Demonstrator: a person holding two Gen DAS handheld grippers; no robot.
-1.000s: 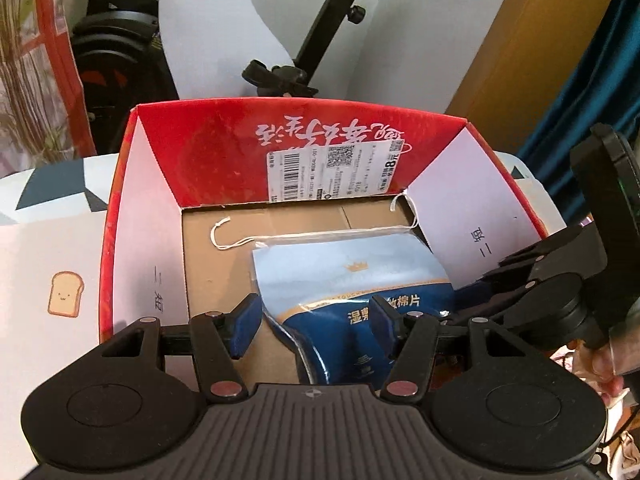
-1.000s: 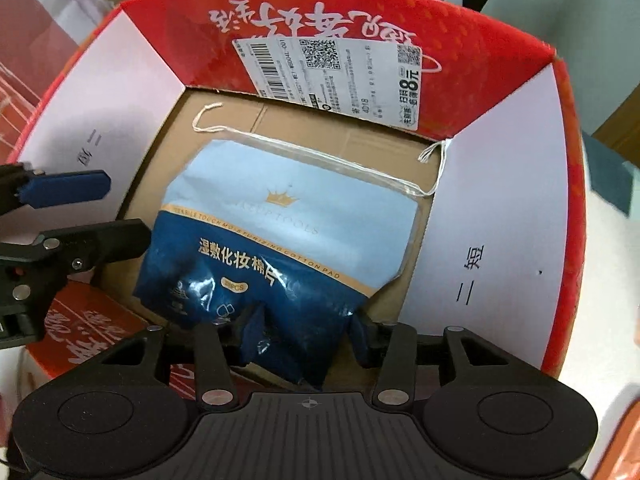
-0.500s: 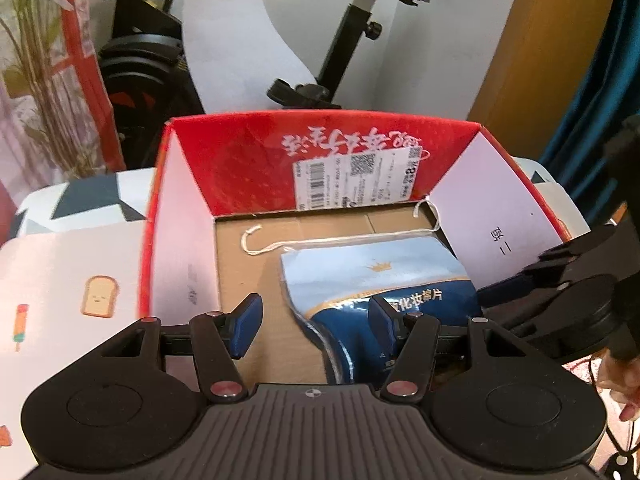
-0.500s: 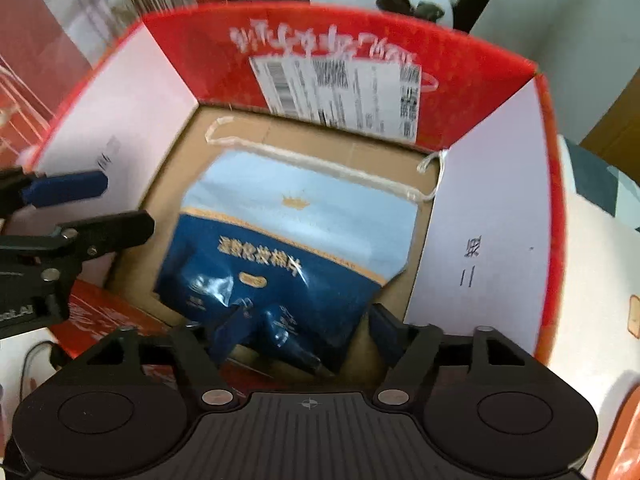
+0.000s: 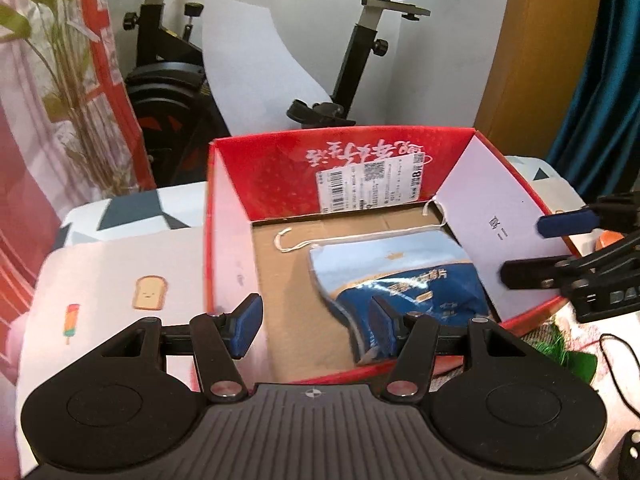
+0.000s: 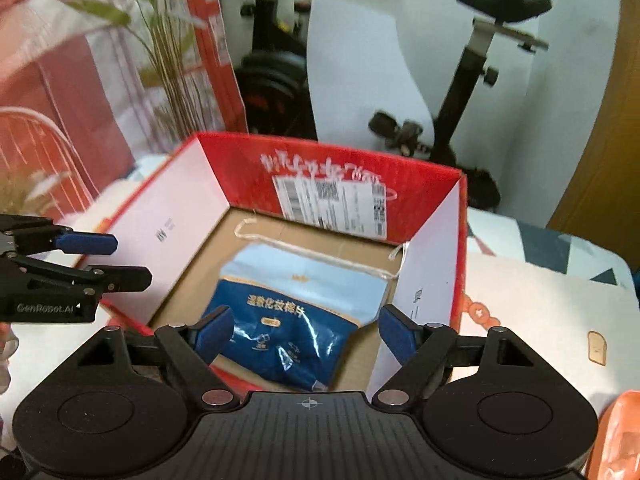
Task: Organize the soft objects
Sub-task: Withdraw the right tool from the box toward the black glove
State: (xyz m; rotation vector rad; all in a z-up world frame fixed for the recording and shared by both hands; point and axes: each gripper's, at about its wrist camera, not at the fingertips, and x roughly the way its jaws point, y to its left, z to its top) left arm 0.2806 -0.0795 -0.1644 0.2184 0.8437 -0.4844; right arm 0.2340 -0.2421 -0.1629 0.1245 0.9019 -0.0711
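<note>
A blue pouch of cotton pads (image 5: pixel 400 276) (image 6: pixel 296 308) with a white drawstring lies flat on the cardboard floor of an open red box (image 5: pixel 272 176) (image 6: pixel 240 168). My left gripper (image 5: pixel 314 320) (image 6: pixel 116 260) hovers open above the box's near left edge with nothing between its blue pads. Above the near right edge, the jaws of my right gripper (image 6: pixel 306 332) (image 5: pixel 540 248) are opening. The pouch lies below them in the box, untouched by the pads.
The box stands on a table with a patterned cloth (image 5: pixel 120 280). An exercise bike (image 5: pixel 360 60) and a plant (image 5: pixel 60 60) stand behind it. An orange object (image 6: pixel 616 432) lies near right, and something green (image 5: pixel 560 344) beside the box.
The right gripper has let go of the pouch's near edge, widened its jaws and lifted back out of the box. The left gripper has also drawn back and up. The pouch stays in the box.
</note>
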